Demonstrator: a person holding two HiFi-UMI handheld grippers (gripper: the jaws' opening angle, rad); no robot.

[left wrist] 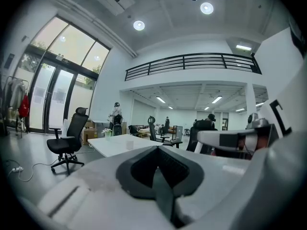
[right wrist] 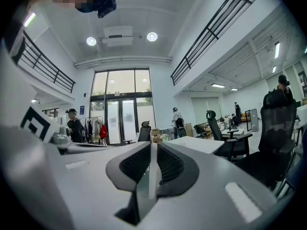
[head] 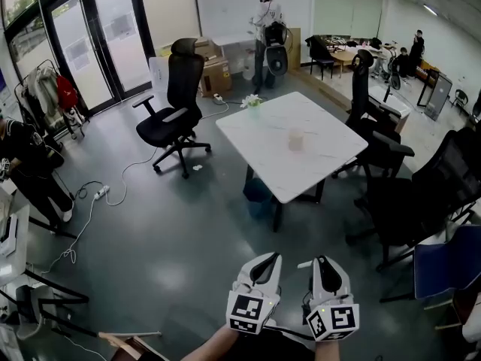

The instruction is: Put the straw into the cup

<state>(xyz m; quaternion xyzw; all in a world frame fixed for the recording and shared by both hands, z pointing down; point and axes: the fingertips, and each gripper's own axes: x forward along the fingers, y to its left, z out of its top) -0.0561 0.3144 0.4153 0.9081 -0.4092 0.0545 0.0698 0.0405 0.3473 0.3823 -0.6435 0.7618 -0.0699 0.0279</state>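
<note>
A pale, thin strip, taken to be the straw (right wrist: pixel 152 174), is pinched between the pads of the right gripper (head: pixel 322 262). Its long axis is upright, across the line of the jaws, and its upper end shows just above the pads. The jaws are closed on it, with only the straw's own thickness left between them. In the head view the straw can hardly be made out.

The cup (head: pixel 295 139) stands upright near the middle of the table (head: pixel 263 138), well apart from both grippers. It lies straight ahead of them across a stretch of floor, roughly between the lines along which the two are pointed. Neither gripper is markedly nearer to it.

The left gripper (head: pixel 267 259) is held just beside the right one, low in front of the person. Its jaws are shut pad to pad, with nothing between them.

The coming move is judged to turn on that gap. The table has to be reached first. The straw, already upright, can then be brought over the cup's open mouth and lowered end first. The free left gripper could be used to steady the cup.

A small vase (head: pixel 253 102) is set at the table's far corner, and a chair (head: pixel 176 104) stands off to the left of the table.
</note>
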